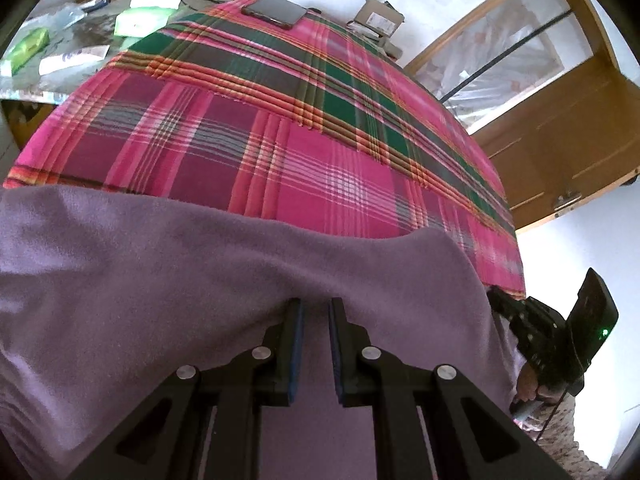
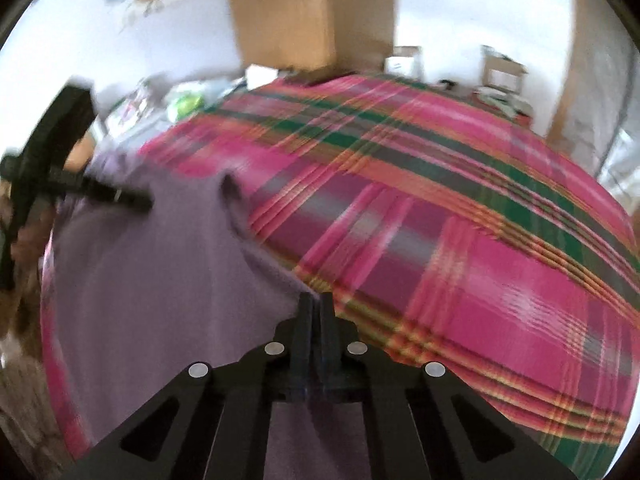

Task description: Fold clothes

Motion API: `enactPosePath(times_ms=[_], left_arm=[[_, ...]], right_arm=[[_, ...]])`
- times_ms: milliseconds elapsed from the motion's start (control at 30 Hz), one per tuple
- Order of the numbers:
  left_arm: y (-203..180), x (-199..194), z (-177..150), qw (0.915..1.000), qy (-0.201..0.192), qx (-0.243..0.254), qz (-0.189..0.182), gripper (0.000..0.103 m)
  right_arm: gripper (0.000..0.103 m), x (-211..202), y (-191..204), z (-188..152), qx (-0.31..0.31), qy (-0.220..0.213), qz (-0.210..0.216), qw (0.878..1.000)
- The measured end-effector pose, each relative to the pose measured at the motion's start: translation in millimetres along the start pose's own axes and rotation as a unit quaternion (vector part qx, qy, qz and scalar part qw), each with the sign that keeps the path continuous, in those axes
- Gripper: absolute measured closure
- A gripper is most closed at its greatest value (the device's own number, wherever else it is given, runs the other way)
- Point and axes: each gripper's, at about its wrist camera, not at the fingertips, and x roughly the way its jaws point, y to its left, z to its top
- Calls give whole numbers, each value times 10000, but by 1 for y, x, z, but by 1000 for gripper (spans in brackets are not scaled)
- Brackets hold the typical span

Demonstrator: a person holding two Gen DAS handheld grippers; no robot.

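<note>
A purple fleece garment (image 1: 200,264) lies on the near part of a pink, green and orange plaid cloth (image 1: 280,128) that covers the table. My left gripper (image 1: 316,304) sits at the garment's folded edge with its jaws a small gap apart and fabric bunched between them. My right gripper (image 2: 316,300) is shut on the garment's (image 2: 160,280) right edge, where it meets the plaid cloth (image 2: 460,220). The right wrist view is motion-blurred. Each gripper shows in the other's view: the right one at the garment's right corner (image 1: 532,320), the left one at the far left (image 2: 80,188).
A dark phone (image 1: 276,11) lies on the far end of the plaid cloth. Green packets (image 1: 140,20), papers and a tube clutter the table's far left. Cardboard boxes (image 1: 380,16) stand at the back. A wooden door (image 1: 552,120) is at the right.
</note>
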Motion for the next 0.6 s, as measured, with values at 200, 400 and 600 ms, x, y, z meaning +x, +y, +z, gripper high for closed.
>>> enactPosePath(times_ms=[200,400,600], left_arm=[[-8,2,-1,9999,-34,61,126,91],[-43,10,4,9983,-71,523,-230,90],[-87,37,12,9924,240,1130,-414,90]], right_arm=[[100,15,-7,0,194,165,-44,9997],[99,20,-7,1,244,231,-25,9994],[91,6,-9,0,224,224,37,9995]])
